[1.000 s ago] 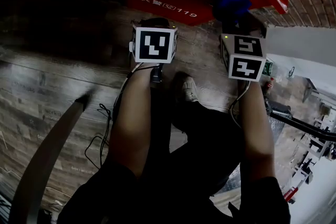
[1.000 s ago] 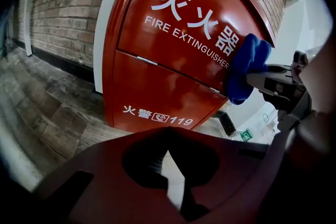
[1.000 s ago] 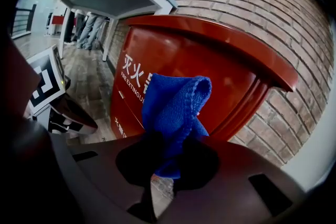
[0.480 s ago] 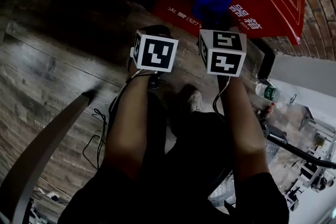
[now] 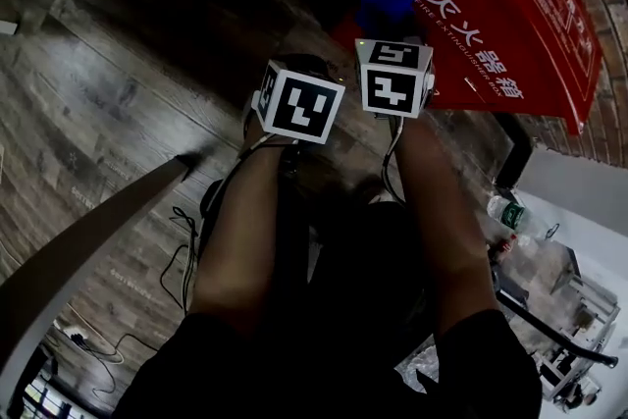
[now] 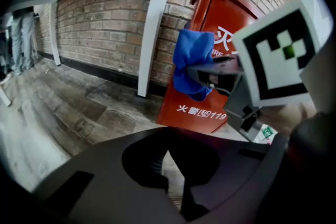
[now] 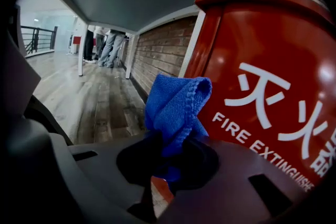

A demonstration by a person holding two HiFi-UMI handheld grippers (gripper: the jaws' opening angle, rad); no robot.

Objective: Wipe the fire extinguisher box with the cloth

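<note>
**Blue cloth clamped at the red box, left gripper empty**

Head view first: the left gripper (image 5: 299,83) and right gripper (image 5: 394,64) ride side by side, their marker cubes almost touching. Just past the right jaws bunches the blue cloth (image 5: 385,0). Beyond it is the fire extinguisher box (image 5: 510,34), a glossy red cabinet with white lettering. It stands on a wood-plank floor (image 5: 108,103) of worn, grey-brown grain.

Over to the left gripper view: the left gripper (image 6: 169,173) has its dark jaws pressed together. Nothing sits between them, only a thin wedge of floor (image 6: 58,107) showing through. Ahead and to the right of these jaws, the right gripper (image 6: 212,72) pinches the cloth (image 6: 191,60), a soft, folded lump hanging at the box's (image 6: 223,29) left edge. Whether fabric meets metal, I cannot tell. Left of the jaws runs a rough brick wall (image 6: 105,23) with a white square post (image 6: 155,23).

Now the right gripper view: the right gripper (image 7: 169,168) is clenched on the cloth (image 7: 176,105). The fluffy microfibre has a stitched hem and stands up in a crumpled peak out of the jaws. Right of the jaws looms the box (image 7: 262,71), smooth and shiny, with a rounded top rim. Left of them planks (image 7: 100,97) stretch away along the brick wall (image 7: 157,52).
</note>
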